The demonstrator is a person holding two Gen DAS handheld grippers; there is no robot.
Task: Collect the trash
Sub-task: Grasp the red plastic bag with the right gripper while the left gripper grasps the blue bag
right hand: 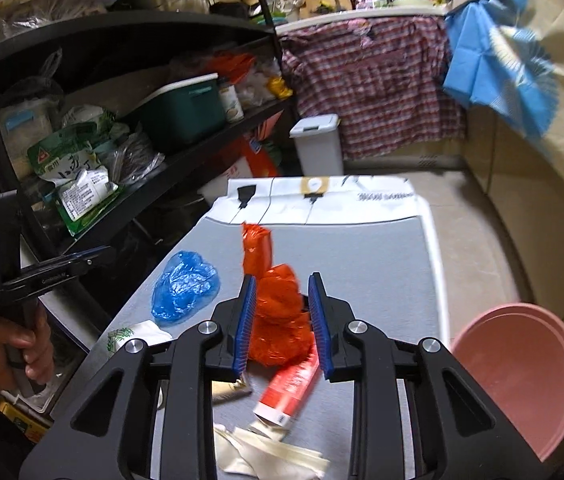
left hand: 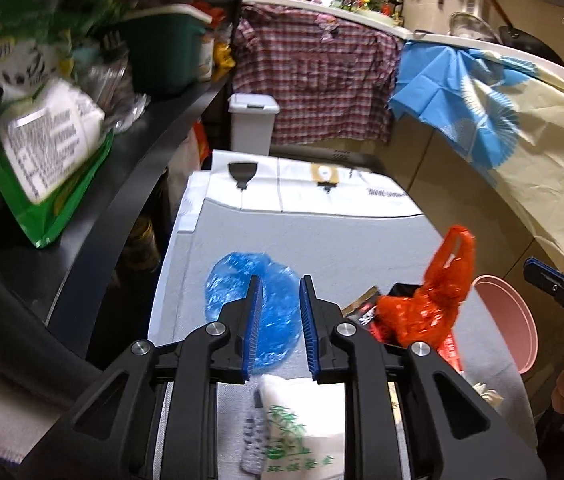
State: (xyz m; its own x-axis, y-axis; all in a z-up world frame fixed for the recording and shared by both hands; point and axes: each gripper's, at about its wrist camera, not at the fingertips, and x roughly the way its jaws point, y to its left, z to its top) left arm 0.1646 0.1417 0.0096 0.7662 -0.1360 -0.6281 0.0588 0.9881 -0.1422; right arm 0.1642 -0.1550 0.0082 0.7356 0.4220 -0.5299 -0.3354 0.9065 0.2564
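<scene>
Past the grey table edge sits a pink bin. Both my left tongs and right tongs are apart, holding nothing. Crinkly orange bag sits mid-table.

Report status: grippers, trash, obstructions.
Left gripper open over blue bag. Right gripper open around orange bag. Pink bin alongside. Nothing blocking.

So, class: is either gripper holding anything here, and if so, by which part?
Neither. The left gripper hangs open over the crumpled blue plastic bag; the right gripper straddles the orange plastic bag without pinching it.
</scene>
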